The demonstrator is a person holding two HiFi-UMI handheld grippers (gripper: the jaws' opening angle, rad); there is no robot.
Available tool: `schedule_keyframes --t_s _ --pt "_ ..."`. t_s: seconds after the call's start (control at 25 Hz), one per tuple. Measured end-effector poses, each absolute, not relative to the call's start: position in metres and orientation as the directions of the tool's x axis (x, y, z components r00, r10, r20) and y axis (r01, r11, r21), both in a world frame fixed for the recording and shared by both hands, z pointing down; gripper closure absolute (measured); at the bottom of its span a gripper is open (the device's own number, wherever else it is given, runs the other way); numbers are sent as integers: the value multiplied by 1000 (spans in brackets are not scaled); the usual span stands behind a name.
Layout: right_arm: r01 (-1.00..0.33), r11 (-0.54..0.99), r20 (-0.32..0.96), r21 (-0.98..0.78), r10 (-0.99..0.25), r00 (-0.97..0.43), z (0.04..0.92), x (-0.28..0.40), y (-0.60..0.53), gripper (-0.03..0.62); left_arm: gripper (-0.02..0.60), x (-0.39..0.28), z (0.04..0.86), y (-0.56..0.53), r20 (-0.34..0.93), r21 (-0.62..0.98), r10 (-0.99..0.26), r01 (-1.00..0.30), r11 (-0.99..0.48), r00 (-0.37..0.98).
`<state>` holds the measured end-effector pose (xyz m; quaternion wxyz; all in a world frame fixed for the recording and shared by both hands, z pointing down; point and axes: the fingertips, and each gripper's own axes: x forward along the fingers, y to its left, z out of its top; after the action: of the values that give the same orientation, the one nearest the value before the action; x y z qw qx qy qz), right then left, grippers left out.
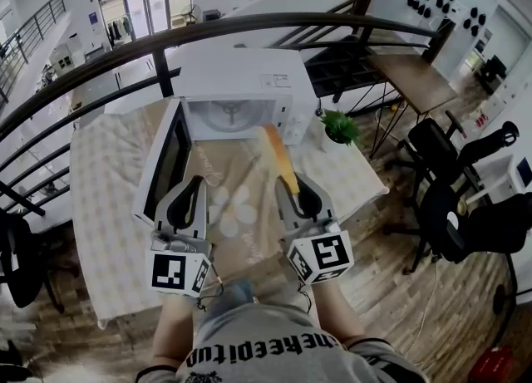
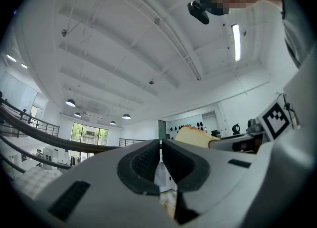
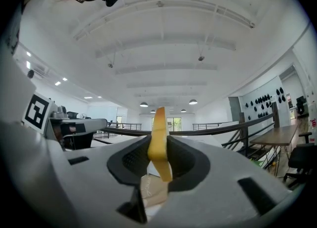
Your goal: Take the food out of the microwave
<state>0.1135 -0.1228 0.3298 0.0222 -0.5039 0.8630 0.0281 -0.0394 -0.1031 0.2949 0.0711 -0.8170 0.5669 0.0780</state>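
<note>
A white microwave stands at the back of the table with its door swung open to the left and a glass turntable showing inside. My right gripper is shut on a yellow-orange slice of bread, held edge-up in front of the oven. In the right gripper view the slice stands upright between the pads of that gripper. My left gripper hovers beside the door with its jaws together and nothing in them. The left gripper view shows this gripper shut and the slice off to the right.
A checked cloth covers the table. A small potted plant sits right of the microwave. A dark curved railing runs behind the table. Black office chairs stand on the wooden floor to the right.
</note>
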Motion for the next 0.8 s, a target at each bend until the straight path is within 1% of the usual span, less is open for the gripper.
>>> schedule_keyframes --t_s 0.8 --pt "-875 484 -131 12 -867 -481 317 119 -98 503 566 -40 293 -85 -211 -32 -917 -940 -339 338"
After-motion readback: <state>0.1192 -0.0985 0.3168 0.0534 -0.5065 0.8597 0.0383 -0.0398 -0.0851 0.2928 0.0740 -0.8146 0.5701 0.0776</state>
